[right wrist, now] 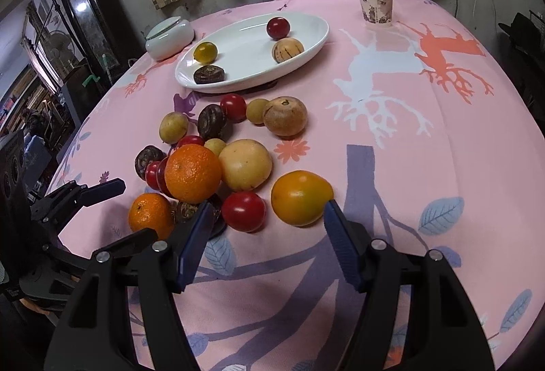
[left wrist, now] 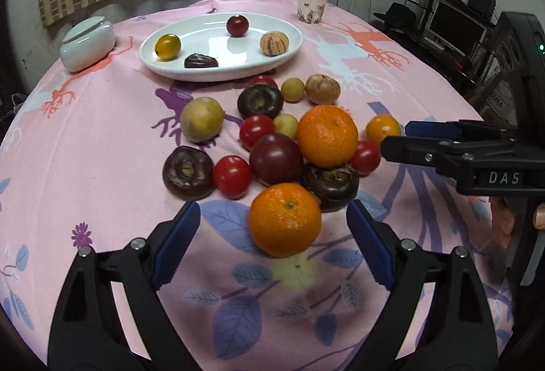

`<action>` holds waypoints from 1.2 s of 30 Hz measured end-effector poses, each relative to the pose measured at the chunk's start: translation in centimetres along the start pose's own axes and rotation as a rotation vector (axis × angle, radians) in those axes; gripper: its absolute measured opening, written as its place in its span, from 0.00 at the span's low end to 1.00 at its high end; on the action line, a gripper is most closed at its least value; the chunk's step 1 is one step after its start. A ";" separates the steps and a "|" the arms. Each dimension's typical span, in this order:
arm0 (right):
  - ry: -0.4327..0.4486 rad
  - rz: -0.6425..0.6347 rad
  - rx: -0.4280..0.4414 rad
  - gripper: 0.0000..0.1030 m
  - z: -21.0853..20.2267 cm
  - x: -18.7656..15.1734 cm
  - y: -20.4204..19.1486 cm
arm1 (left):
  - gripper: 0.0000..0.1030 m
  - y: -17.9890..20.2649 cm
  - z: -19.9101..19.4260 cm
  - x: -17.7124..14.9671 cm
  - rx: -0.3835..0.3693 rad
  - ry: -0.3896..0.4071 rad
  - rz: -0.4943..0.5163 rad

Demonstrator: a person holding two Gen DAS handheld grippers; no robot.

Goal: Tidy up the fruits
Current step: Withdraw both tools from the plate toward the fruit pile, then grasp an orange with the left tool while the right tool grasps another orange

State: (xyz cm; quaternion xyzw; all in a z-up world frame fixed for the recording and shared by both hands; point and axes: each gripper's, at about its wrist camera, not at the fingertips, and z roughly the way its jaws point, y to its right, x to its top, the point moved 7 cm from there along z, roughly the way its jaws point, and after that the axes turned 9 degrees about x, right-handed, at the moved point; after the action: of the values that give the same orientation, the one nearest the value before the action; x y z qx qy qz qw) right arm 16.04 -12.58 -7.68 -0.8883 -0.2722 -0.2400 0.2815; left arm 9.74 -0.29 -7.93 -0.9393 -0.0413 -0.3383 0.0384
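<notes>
Left wrist view: left gripper jaws apart, nothing clamped, near orange between the pads. Right gripper jaws apart, empty; fruit pile at 11 o'clock, white plate at 12.

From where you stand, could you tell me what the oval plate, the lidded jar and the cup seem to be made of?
Oval plate: likely glazed ceramic, glossy white with bright reflections.
Lidded jar: probably glazed ceramic too, pale and smooth with a soft sheen.
Cup: looks like paper, matte, thin-walled with a rolled rim and printed pattern.
</notes>
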 end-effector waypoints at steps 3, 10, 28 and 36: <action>-0.012 -0.015 0.007 0.66 0.2 -0.2 -0.5 | 0.75 0.3 0.7 -0.3 0.006 -0.013 0.008; -0.004 -0.031 -0.007 0.66 0.1 -0.2 -0.7 | 0.47 1.0 1.8 -0.8 -0.028 -0.044 0.015; 0.070 -0.336 -0.086 0.66 1.3 -0.4 -5.5 | 0.45 -1.9 -1.7 2.2 0.024 0.092 -0.034; 0.022 -0.368 -0.154 0.65 3.6 1.2 -6.5 | 0.45 -4.2 -0.5 2.5 0.030 0.051 -0.095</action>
State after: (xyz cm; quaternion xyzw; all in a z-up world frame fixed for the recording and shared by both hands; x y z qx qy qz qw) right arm 13.93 -5.39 -7.19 -0.8399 -0.4077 -0.3169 0.1671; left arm 10.91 3.97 -5.75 -0.9268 -0.0900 -0.3628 0.0374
